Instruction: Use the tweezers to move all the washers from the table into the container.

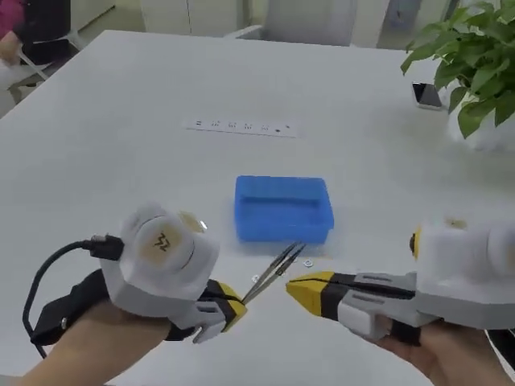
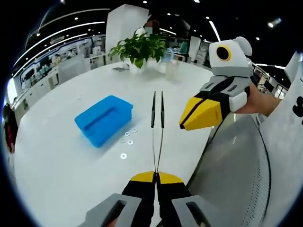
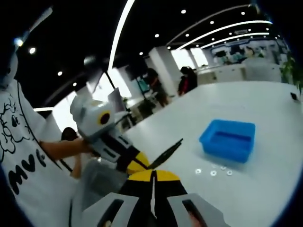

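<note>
Tweezers are clamped by their rear end in the left gripper, whose yellow-tipped jaws are pressed tight on them. We see them above a smooth white table in a bright open-plan office with strip lights overhead, a potted plant and a phone at the table's far right, and a flush panel set into its middle. Their long axis runs straight out along the left gripper's jaws, and in the head view we find them pointing up and to the right, toward the near edge of the blue container, the two tips a little apart. The tips end near that edge, close to the washers, which lie scattered on the table just in front of the container. The right gripper hovers just beside the tweezers, its jaws closed together with nothing held
</note>
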